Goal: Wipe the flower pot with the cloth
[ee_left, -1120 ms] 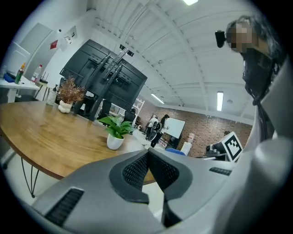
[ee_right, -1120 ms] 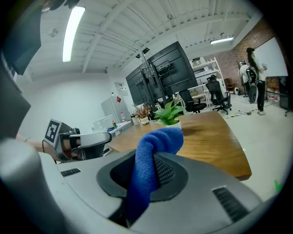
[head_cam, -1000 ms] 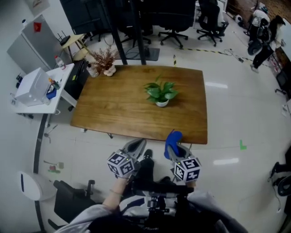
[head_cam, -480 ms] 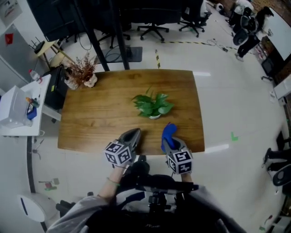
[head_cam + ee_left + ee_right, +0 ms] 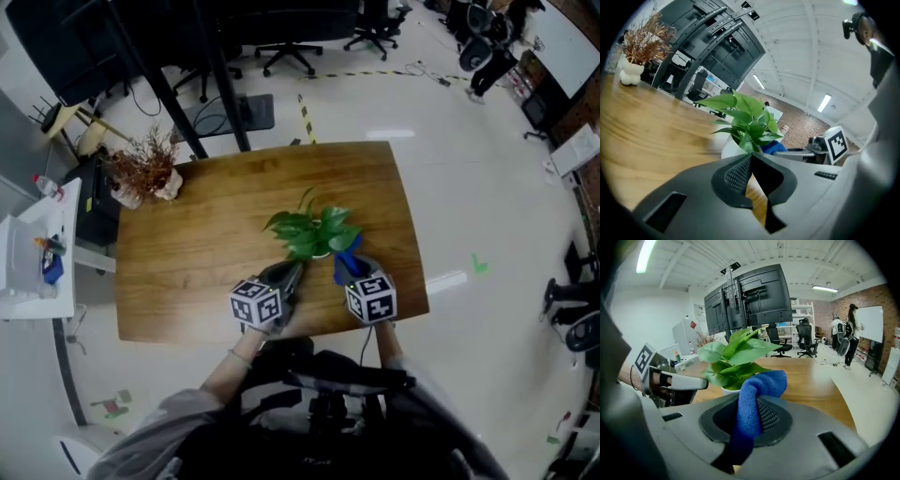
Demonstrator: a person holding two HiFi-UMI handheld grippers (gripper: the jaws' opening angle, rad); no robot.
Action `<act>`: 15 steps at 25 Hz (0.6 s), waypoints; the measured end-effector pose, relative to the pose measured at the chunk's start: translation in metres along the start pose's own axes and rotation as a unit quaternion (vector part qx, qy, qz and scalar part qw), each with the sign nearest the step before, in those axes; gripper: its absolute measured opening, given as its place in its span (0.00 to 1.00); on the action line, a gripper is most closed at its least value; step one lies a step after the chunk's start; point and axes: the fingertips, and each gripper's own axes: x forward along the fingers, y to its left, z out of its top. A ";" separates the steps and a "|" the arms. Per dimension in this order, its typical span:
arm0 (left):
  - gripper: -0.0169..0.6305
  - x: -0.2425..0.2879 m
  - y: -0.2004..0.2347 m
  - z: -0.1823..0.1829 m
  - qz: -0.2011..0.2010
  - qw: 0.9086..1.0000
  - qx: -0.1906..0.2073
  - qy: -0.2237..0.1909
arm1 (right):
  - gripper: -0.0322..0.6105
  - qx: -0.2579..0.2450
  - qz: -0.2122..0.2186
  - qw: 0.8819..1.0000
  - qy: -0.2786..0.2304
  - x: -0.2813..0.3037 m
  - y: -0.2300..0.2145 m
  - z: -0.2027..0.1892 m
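Right hand-held gripper (image 5: 751,405) is clenched on the blue cloth (image 5: 754,394). The cloth pokes up out of the jaws, right up by the white pot (image 5: 727,390); contact, can't tell. Left hand-held gripper (image 5: 751,158) has its jaws pressed together with nothing between them, tips close to the pot's other side. The pot with its leafy plant (image 5: 314,232) sits on the table (image 5: 206,253) towards the near edge, between the two. Dried flowers (image 5: 141,172) stand at the far-left corner.
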 end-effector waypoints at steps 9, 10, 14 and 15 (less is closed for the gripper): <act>0.03 0.010 0.029 0.008 -0.002 1.000 -0.015 0.005 | 0.15 0.007 0.017 0.999 0.031 0.033 0.003 -0.013; 0.03 0.011 0.033 0.010 -0.001 1.000 -0.016 0.004 | 0.15 0.006 0.021 0.999 0.036 0.035 0.008 -0.016; 0.03 0.017 0.054 0.021 0.013 1.000 -0.022 -0.003 | 0.15 -0.006 0.047 0.997 0.059 0.047 0.034 -0.026; 0.03 0.019 0.059 0.024 0.018 0.999 -0.025 -0.009 | 0.15 -0.010 0.052 0.997 0.063 0.049 0.041 -0.028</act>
